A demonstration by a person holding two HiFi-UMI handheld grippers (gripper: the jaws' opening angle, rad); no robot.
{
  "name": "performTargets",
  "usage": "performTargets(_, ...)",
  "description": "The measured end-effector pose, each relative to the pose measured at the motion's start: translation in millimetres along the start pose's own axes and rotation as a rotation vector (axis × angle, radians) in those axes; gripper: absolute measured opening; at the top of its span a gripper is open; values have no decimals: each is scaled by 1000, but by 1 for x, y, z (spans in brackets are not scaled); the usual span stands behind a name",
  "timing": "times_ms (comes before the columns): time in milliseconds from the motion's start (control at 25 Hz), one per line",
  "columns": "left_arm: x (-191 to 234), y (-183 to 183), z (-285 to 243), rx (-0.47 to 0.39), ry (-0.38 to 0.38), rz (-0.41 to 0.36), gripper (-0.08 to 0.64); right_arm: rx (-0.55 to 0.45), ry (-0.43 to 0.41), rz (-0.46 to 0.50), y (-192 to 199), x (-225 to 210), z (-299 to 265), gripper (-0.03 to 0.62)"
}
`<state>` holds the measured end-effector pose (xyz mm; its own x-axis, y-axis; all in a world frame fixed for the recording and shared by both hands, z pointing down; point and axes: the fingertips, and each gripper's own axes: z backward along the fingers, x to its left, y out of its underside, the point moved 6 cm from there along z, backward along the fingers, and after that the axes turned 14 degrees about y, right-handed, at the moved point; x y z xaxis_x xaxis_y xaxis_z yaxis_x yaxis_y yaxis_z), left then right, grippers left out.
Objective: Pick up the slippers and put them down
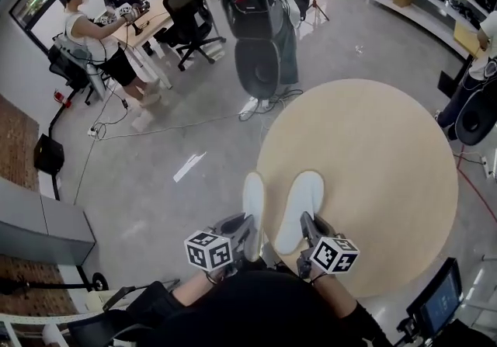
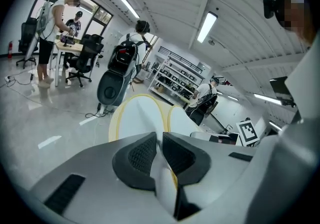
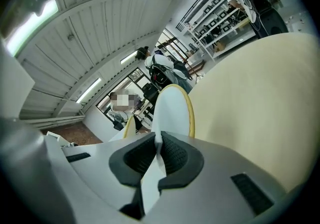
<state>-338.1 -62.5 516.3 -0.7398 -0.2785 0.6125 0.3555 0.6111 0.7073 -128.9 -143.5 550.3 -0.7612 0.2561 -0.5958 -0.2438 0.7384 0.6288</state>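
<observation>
The left gripper (image 1: 245, 238) pinches the left slipper (image 1: 254, 202) by its thin heel edge, and the right gripper (image 1: 310, 234) pinches the right slipper (image 1: 300, 206) the same way. That grip probably keeps both toes pointing forward, side by side over the near rim of the round table (image 1: 388, 167), ready for laying down.

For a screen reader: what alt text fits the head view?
The left gripper clamps the left slipper and the right gripper the right slipper, both white, at the near edge of a round beige table. People work beyond.
</observation>
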Motion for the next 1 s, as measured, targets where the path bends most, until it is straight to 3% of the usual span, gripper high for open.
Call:
performTargets(240,26,-26,-31,38,38,63,34,-41,37,-77,-22,-5,-13,29)
performTargets(440,89,-42,-65,123,50,21,34,-23,108,-117,-20,-14,-61,29)
performTargets(640,152,-51,-100,230,126,3,34,-26,195,-177,-14,-11,-99,31)
performTargets(880,214,-79,-151,338,188,-17,34,-11,327,-120,-26,-19,-157,29)
performTargets(1000,244,-78,-178,393,191,-17,34,14,354,-121,-23,-28,-192,31)
